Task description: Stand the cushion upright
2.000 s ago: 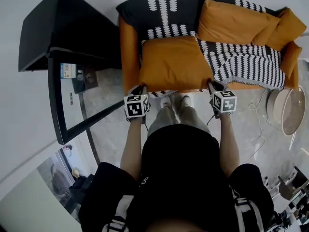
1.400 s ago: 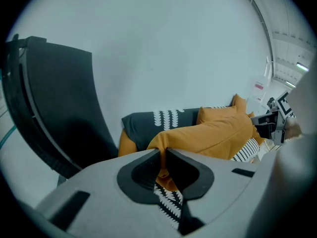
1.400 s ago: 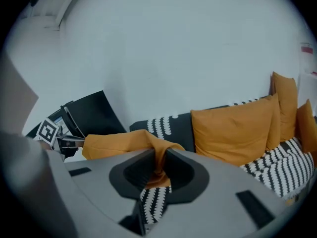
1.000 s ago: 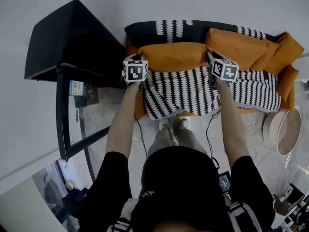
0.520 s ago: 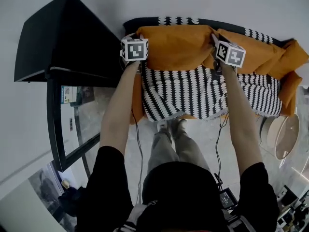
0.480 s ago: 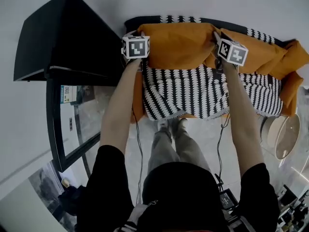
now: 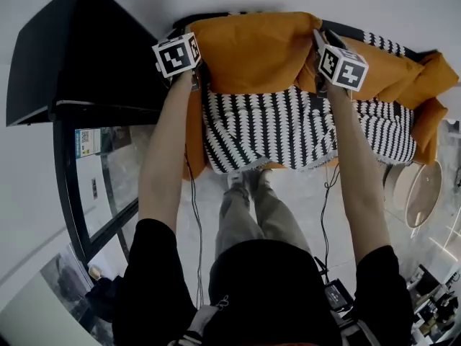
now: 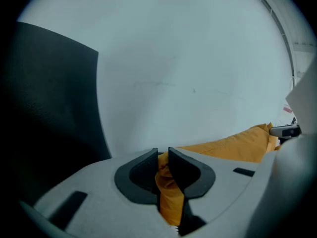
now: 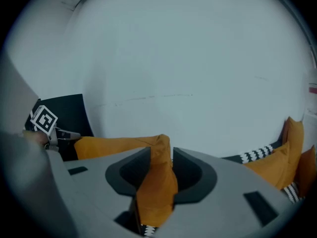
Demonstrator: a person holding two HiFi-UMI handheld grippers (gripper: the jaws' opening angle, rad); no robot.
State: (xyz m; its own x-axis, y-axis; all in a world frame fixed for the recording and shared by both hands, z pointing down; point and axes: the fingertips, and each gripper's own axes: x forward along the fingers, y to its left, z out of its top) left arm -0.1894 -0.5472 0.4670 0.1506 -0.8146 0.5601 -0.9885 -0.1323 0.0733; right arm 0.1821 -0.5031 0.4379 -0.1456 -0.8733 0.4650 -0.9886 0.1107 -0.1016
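The orange cushion (image 7: 256,49) stands on edge against the sofa back (image 7: 360,33), its top edge at the wall. My left gripper (image 7: 196,74) holds its left corner; in the left gripper view the jaws of this gripper (image 8: 163,155) are starting to open, with orange fabric (image 8: 171,197) still pinched between them. My right gripper (image 7: 317,45) is at the cushion's right corner. In the right gripper view the right gripper (image 9: 161,155) is opening its jaws wider, and the cushion corner (image 9: 156,182) sits loose between them.
A black-and-white patterned throw (image 7: 288,128) covers the sofa seat. More orange cushions (image 7: 392,67) lie at the right end. A black cabinet (image 7: 79,56) and a glass-topped table (image 7: 101,171) stand to the left, a round stool (image 7: 421,193) to the right.
The cushion went from lying flat at the seat's front to standing against the sofa back. Both grippers carried it up and away from the person, then drifted slightly left.
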